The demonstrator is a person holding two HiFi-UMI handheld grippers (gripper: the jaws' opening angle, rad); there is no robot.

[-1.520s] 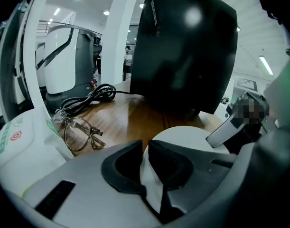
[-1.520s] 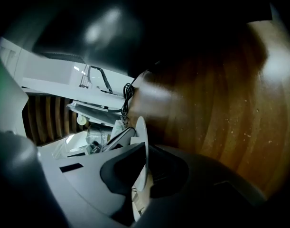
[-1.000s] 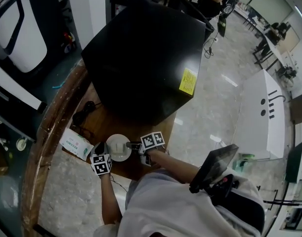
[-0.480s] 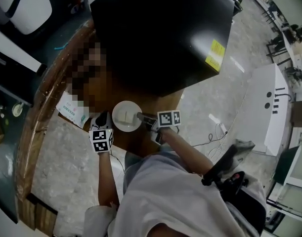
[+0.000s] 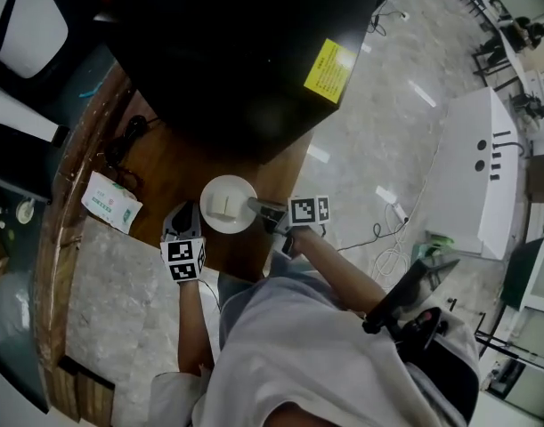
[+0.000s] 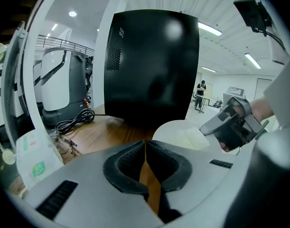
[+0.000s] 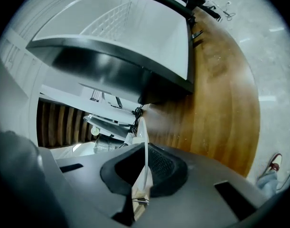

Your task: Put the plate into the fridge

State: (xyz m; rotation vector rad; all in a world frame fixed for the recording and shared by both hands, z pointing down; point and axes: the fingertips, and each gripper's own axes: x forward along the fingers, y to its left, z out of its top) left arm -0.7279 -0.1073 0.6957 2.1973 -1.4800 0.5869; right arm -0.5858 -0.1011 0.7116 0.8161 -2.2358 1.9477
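Right claw [image 7: 145,167]: closed tight on the rim of the white plate [image 7: 143,127], which runs edge-on between the pads; in the head view this claw [image 5: 257,208] grips the plate's right side.
Left claw [image 6: 145,148]: jaws together with nothing between them, only table wood showing past the tips; it [image 5: 181,220] sits just beside the plate's left edge, apart from it.
Plate [image 5: 229,205]: over the near part of the brown wooden table [image 5: 165,172], with a pale flat piece lying on it; whether it rests on the wood or is lifted, I cannot tell.
In the way: a big black fridge [image 5: 245,34] stands on the table just beyond the plate, its dark face [image 6: 152,65] filling the left claw's outlook, and a yellow sticker [image 5: 329,69] on top.
To the left: a packet of tissues [image 5: 111,201] and a coiled black cable [image 6: 74,120], both well clear of the plate.
Beyond: grey stone floor [image 5: 369,140].
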